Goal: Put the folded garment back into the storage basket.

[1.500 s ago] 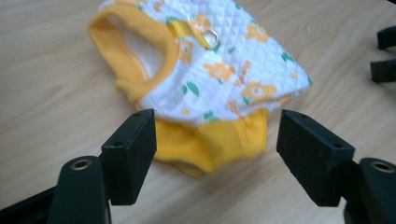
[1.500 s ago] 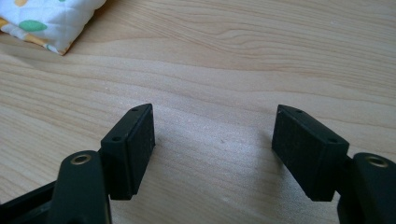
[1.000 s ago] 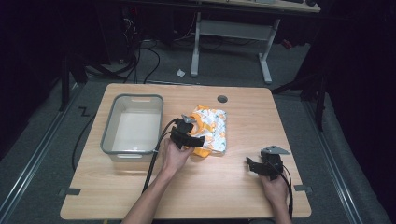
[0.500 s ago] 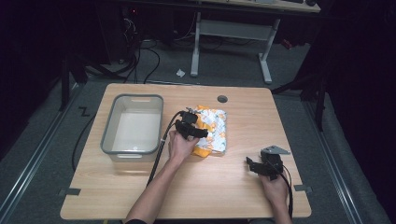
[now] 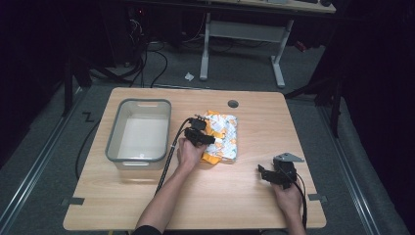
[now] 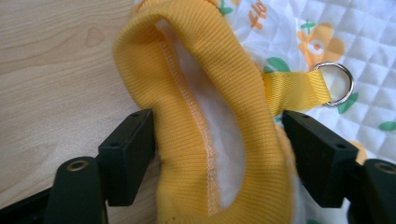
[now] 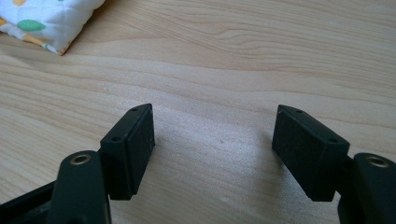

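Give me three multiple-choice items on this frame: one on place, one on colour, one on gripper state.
1. Where does the grey plastic bin stand relative to the quilted pet garment?
A. on its left in the high view
B. on its right
C. on top of it

2. What colour is the ribbed cuff between the left gripper's jaws?
A. blue
B. yellow
C. black

3. How does the right gripper stand?
A. shut on the garment
B. shut on the bin
C. open over bare table

Answers:
1 A: in the high view the bin sits left of the garment.
2 B: the left gripper view shows yellow knit.
3 C: the right gripper view shows wood grain between parted jaws.
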